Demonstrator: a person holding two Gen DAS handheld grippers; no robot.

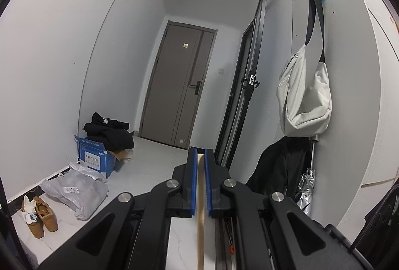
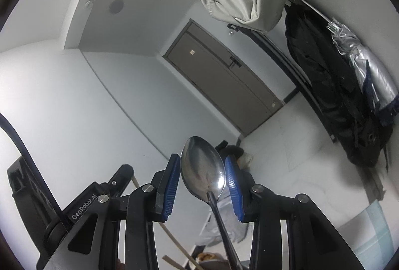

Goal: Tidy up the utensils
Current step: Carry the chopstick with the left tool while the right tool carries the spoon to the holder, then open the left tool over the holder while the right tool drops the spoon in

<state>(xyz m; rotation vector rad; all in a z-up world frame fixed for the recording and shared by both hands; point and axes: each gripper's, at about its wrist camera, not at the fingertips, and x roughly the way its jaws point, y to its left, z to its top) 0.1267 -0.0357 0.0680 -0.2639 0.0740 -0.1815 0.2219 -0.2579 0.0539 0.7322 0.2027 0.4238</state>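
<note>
Blue-padded left gripper (image 1: pixel 200 157) I see pinching a thin pale wooden stick (image 1: pixel 200 220); my right gripper (image 2: pixel 203 167) clamps a shiny steel spoon (image 2: pixel 203 167) by its bowl.

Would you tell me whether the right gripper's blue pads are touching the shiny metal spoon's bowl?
Touching. In the right wrist view, the right gripper's blue pads press both edges of the metal spoon's bowl, no gap visible.

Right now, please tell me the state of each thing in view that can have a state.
left gripper: jaws shut on the wooden stick
wooden stick: clamped between the blue pads
right gripper: jaws shut on the spoon
spoon: held by its bowl, handle running back toward the camera
brown door: closed
black-framed door: open
grey bag: hanging from a wall hook
blue box: open, dark clothes on top
</note>
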